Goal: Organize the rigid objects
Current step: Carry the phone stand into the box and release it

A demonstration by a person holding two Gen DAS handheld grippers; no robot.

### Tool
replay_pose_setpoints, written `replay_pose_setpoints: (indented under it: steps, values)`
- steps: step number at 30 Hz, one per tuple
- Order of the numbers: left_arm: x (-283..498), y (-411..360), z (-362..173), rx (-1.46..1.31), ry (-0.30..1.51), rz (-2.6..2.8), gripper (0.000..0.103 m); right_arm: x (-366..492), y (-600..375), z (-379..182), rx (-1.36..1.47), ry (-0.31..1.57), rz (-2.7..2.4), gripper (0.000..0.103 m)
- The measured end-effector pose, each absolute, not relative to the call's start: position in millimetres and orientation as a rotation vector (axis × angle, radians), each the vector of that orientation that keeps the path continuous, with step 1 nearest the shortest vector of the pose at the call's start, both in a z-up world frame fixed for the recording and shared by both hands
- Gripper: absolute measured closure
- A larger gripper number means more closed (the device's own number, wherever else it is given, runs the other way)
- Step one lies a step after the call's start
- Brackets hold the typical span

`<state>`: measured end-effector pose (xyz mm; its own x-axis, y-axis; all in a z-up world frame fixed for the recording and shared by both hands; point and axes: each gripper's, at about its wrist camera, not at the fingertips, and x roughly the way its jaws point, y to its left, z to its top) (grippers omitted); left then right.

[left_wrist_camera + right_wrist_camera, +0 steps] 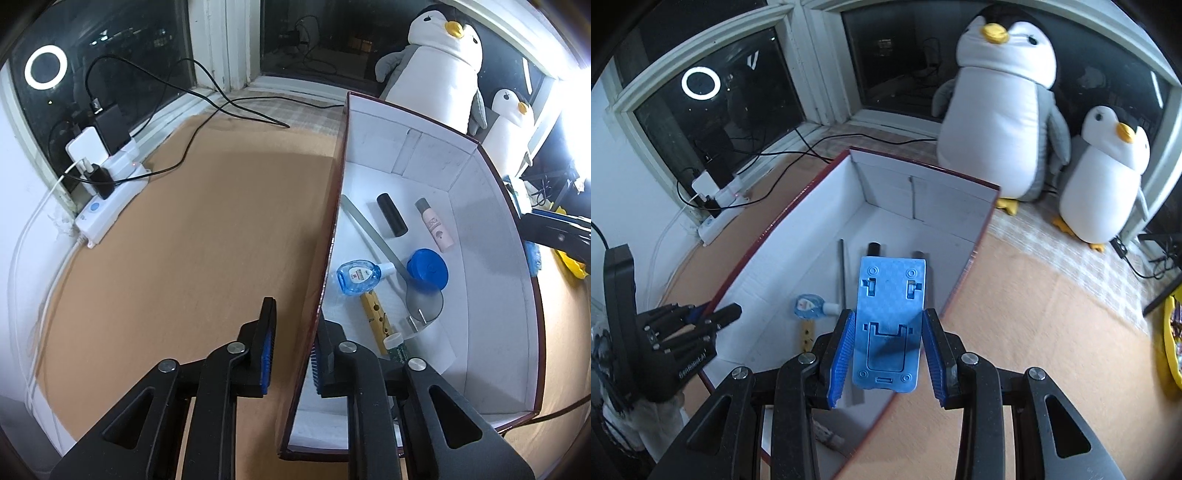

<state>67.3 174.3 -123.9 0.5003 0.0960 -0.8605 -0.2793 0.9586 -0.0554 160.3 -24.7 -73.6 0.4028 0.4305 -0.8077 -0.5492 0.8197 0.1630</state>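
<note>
Box [798, 206] wall in left claw [290, 354], bottles [356, 277] inside

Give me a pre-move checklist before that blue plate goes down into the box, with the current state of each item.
1. Right gripper clamped on the blue plate: ok.
2. Left gripper pinching the box wall: ok.
3. Plate over the box interior: ok.
4. Bare floor left in the box: ok, along the right side.
5. Sanitizer bottle, blue disc and black cylinder clear of the drop spot: cannot tell.
</note>
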Motion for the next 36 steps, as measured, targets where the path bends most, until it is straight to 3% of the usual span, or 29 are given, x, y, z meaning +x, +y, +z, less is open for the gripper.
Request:
replay_pose_setpoints:
  steps: [4, 13, 16, 20, 36]
  values:
    - [68, 170, -124, -0.184, 1.018, 0.224, 0.096, 164, -14, -78, -0.146, 0.987, 0.633, 0.070]
    - [68, 168, -123, -0.177, 1.015, 0.224, 0.097, 170, 7, -95, -0.183, 1.026, 0.650, 0.070]
    - [68, 168, -123, -0.174, 1.015, 0.224, 0.097, 168, 10, -96, -0.198, 1.016, 0.644, 0.069]
    - [68, 167, -123, -0.171, 1.014, 0.225, 0.097, 167, 11, -92, -0.192, 1.006, 0.647, 0.060]
    - [59, 166, -113, -0.157, 0.993, 0.221, 0.092, 142, -7, -85, -0.171, 1.002, 0.654, 0.059]
